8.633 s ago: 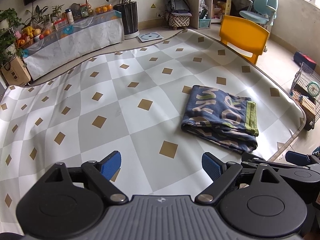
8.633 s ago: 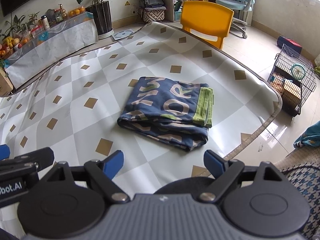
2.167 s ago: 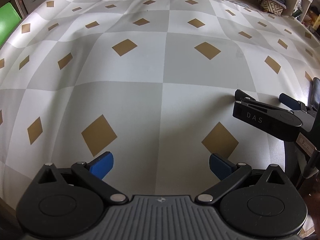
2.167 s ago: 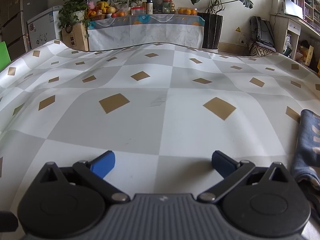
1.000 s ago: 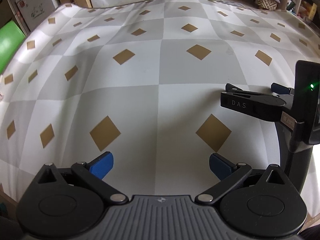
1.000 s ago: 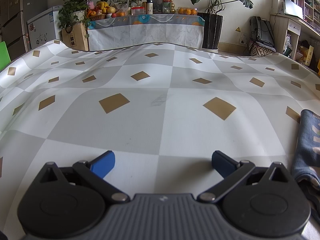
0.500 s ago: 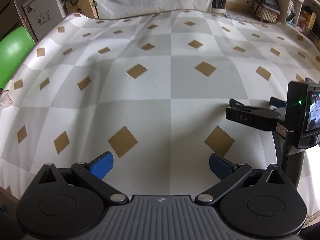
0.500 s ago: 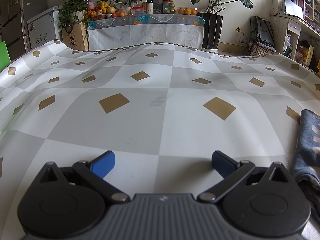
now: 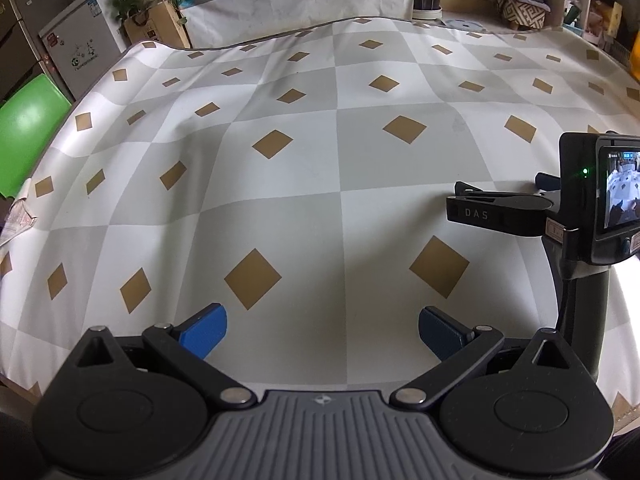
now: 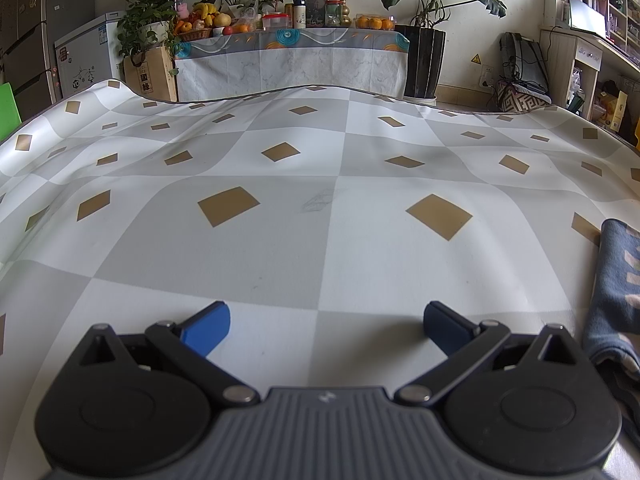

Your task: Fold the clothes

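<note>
Left gripper (image 9: 322, 330) agape — above checkered mat (image 9: 340, 168), empty

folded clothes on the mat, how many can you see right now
1. A folded blue garment lies on the checkered mat at the far right edge of the right wrist view, partly cut off. The left wrist view shows none; more could lie outside both frames.
</note>
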A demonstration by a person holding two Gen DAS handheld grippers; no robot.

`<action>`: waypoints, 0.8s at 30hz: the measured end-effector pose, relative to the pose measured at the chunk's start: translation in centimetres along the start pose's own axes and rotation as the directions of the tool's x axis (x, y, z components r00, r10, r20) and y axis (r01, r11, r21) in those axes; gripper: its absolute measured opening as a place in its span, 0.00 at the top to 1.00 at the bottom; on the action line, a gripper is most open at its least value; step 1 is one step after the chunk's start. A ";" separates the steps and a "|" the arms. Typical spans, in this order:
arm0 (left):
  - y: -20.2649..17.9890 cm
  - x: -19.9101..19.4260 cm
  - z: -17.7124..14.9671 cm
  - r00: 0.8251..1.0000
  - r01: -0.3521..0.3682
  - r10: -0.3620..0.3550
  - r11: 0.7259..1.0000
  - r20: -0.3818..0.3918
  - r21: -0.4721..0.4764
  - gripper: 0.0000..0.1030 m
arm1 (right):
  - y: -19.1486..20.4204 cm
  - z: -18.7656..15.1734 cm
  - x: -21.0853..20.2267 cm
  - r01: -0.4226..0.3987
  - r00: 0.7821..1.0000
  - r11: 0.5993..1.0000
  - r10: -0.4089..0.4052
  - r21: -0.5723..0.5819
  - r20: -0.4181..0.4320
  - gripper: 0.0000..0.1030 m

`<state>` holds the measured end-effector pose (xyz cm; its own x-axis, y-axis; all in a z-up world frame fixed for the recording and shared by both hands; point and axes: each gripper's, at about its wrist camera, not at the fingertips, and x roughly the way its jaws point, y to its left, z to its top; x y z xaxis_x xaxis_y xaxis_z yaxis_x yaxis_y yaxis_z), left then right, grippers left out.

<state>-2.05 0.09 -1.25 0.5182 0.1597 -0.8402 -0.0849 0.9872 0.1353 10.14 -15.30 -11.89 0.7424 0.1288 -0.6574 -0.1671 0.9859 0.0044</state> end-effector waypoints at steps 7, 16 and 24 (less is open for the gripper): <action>0.8 -0.5 0.1 1.000 0.012 -0.012 1.000 0.012 -0.025 0.01 | 0.1 0.0 0.0 0.000 1.000 1.000 0.000 0.000 0.000 0.00; 1.2 -1.1 0.4 0.997 0.072 -0.071 0.996 0.023 -0.047 0.01 | 0.0 0.0 0.0 0.000 1.000 1.000 0.000 0.000 0.000 0.00; 1.2 -2.0 0.6 0.993 0.109 -0.107 0.993 0.049 -0.044 0.01 | 0.0 0.0 0.0 0.000 1.000 1.000 0.000 0.000 0.000 0.00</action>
<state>-2.67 0.97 0.94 0.5651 0.0531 -0.8233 -0.0652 0.9977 0.0196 10.15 -15.32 -11.90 0.7424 0.1289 -0.6574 -0.1672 0.9859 0.0045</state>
